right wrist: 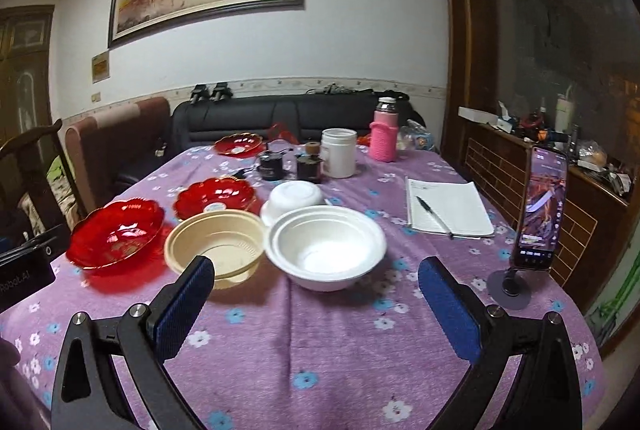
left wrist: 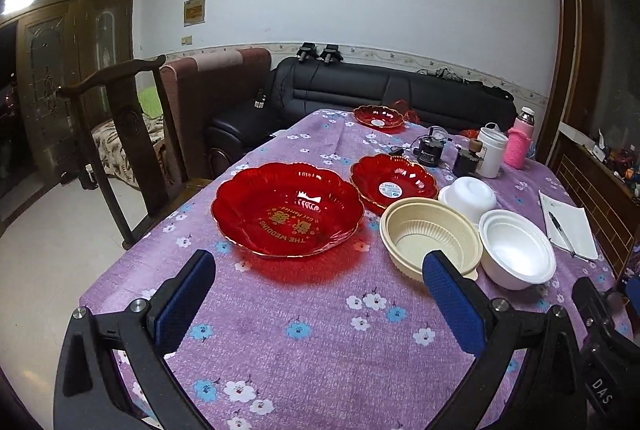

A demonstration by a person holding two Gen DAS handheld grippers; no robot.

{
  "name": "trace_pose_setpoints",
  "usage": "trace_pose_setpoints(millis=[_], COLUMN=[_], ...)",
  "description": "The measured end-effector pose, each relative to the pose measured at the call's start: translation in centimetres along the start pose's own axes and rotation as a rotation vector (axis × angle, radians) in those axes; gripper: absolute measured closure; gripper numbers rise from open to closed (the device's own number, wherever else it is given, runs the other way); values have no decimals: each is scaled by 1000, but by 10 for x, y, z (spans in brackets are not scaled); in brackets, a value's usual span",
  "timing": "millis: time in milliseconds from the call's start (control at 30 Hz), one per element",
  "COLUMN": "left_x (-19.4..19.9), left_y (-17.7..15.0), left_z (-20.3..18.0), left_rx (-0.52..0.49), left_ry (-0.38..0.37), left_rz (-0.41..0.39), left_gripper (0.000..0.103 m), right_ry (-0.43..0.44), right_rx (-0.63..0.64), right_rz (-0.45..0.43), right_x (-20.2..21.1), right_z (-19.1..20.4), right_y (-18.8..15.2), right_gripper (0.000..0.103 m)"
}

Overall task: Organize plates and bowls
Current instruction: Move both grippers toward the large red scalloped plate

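Purple floral tablecloth (left wrist: 320, 330) fills everything under my two grippers, and nothing is in hand yet. Left gripper (left wrist: 320, 294) hangs above the near cloth with its blue pads spread wide and empty; right gripper (right wrist: 316, 302) is the same, fingers wide apart, gripping nothing.

Just ahead of the left fingers sits the big red scalloped plate (left wrist: 287, 216), slightly left of center. Ahead of the right fingers, almost dead center, sits the white foam bowl (right wrist: 326, 248), rim up. Between those two stands the cream plastic bowl (right wrist: 218, 244), close beside the white one. I judge the right hand is the nearer one for both bowls, the left for the red plates.

Further back, an upturned white bowl (right wrist: 296, 195) rests behind the white foam bowl, with a smaller red plate (right wrist: 216, 197) to its left. Well beyond, near the far edge, a third red plate (right wrist: 239, 144).

Off to the right lie a notebook (right wrist: 448, 207) with a pen (right wrist: 434, 216) and a propped phone (right wrist: 540, 205).
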State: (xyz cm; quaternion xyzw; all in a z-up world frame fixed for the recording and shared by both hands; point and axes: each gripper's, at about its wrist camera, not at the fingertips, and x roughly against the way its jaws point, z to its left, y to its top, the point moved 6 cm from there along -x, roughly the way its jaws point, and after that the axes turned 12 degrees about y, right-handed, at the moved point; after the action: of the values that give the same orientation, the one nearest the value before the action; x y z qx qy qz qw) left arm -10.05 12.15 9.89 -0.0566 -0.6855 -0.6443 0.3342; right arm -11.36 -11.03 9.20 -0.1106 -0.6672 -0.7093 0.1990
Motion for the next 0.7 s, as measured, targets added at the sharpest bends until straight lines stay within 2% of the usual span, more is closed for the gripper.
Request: trace_pose_setpoints(millis=[167, 267, 500, 600, 700], left_x=[-6, -16, -52, -74, -94], left_y=[-1, 4, 30, 37, 41], left_z=[9, 22, 97, 128, 145], left_rx=[-12, -4, 128, 159, 178], left_ry=[-8, -11, 13, 46, 47], left_rz=[25, 44, 77, 105, 136], left_gripper=[0, 0, 0, 0, 0], right_ry=[65, 179, 465, 525, 576], right_rx=[8, -4, -133, -155, -174], right_rz=[29, 83, 251, 312, 360], right_x=[-5, -18, -82, -113, -138], right_z=[18, 35, 75, 95, 112], right_y=[4, 12, 34, 38, 40], right_gripper=[0, 0, 0, 0, 0])
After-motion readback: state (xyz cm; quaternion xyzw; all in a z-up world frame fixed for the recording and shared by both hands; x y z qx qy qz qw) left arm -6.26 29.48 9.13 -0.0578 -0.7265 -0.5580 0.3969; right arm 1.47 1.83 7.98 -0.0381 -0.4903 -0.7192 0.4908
